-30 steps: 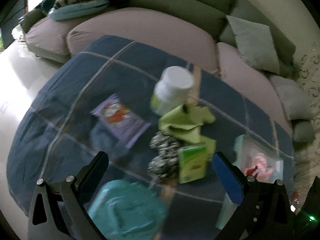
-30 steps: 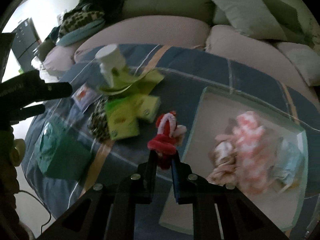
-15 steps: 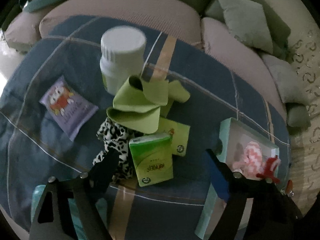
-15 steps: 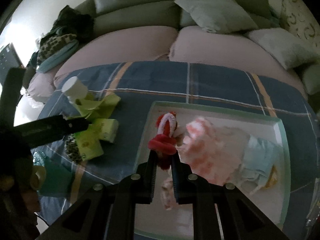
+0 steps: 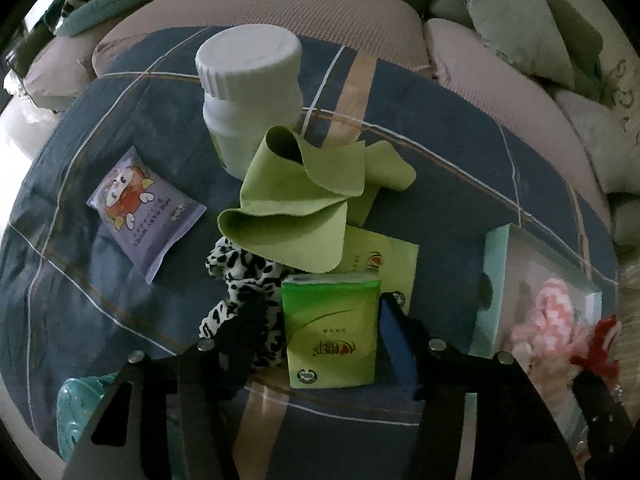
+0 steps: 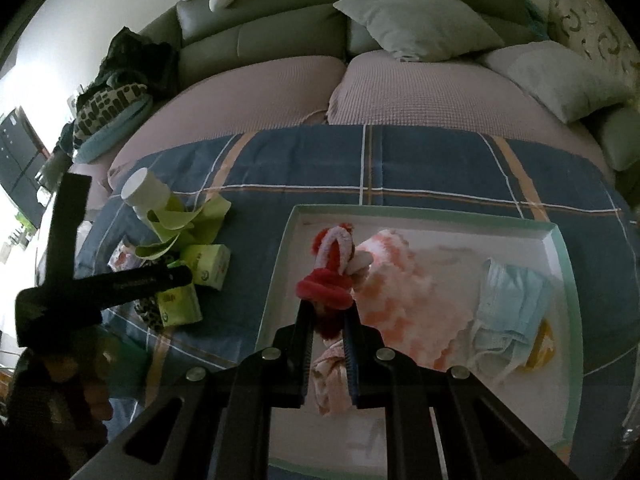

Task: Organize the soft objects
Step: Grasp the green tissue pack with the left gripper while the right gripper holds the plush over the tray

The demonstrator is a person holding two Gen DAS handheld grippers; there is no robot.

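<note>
I am holding a red fuzzy toy [image 6: 329, 280] in my right gripper [image 6: 327, 332] — the two fingers are pinching it tight, and it is hanging over the left part of the white tray [image 6: 560, 264]. I am thinking it is about ready to be let go there. Some soft things are already lying in the tray: a pink fluffy cloth [image 6: 404, 304] in the middle and a light blue face mask [image 6: 508, 312] on the right.

My left gripper [image 5: 320, 328] is spread wide, with nothing in it, and it is sitting around a green tissue pack [image 5: 332, 328] on the blue checked cloth [image 5: 460, 152]. Still waiting outside the tray are that pack, a spotted black-and-white cloth [image 5: 240, 280] touching it, a green rag [image 5: 304, 200] leaning on a white bottle [image 5: 252, 92], and a purple wipes packet [image 5: 144, 208] — so I am guessing I am about halfway.
</note>
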